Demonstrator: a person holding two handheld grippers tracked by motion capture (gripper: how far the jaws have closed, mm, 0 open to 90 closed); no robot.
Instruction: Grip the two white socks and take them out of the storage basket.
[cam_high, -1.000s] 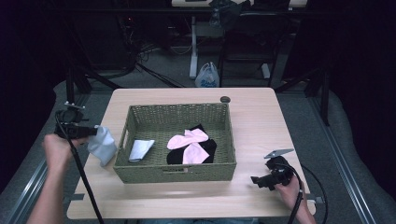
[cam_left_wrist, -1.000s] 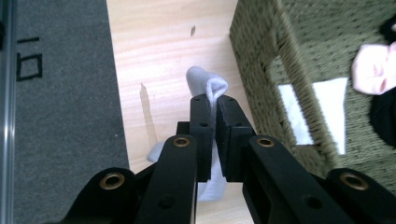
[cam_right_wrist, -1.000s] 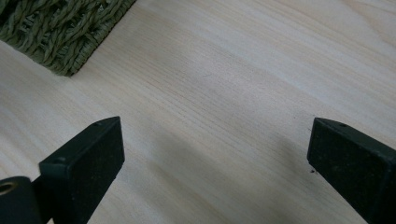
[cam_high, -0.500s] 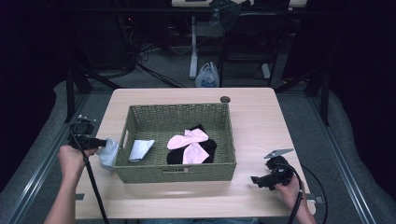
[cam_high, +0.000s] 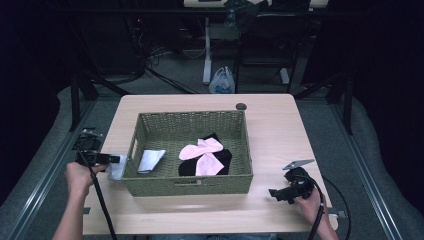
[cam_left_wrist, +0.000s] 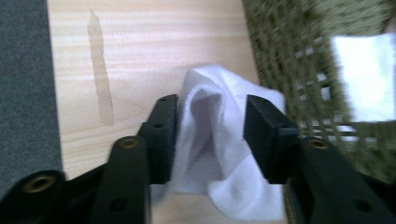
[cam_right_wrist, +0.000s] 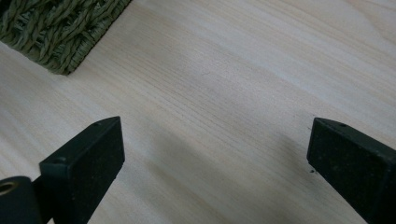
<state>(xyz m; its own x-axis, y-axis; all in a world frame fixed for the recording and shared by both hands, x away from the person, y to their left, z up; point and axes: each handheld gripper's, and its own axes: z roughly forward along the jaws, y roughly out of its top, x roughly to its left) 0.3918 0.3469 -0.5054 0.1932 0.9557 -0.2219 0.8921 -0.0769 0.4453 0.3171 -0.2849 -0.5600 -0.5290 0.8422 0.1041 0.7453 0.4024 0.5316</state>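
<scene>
White sock (cam_left_wrist: 219, 140) lowered onto table (cam_high: 280, 120) at basket's (cam_high: 190, 150) 9 o'clock, long axis unclear; left gripper (cam_left_wrist: 212, 135) jaws straddling it, part-spread; right gripper (cam_right_wrist: 215, 154) jaws wide apart.

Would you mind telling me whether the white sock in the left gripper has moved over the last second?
Yes. The white sock has come down with the left gripper to the table, just outside the basket's left wall.

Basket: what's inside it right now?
In the basket: a white sock at its left, two pink socks lying on black fabric. Anything beneath that pile is covered.
</scene>
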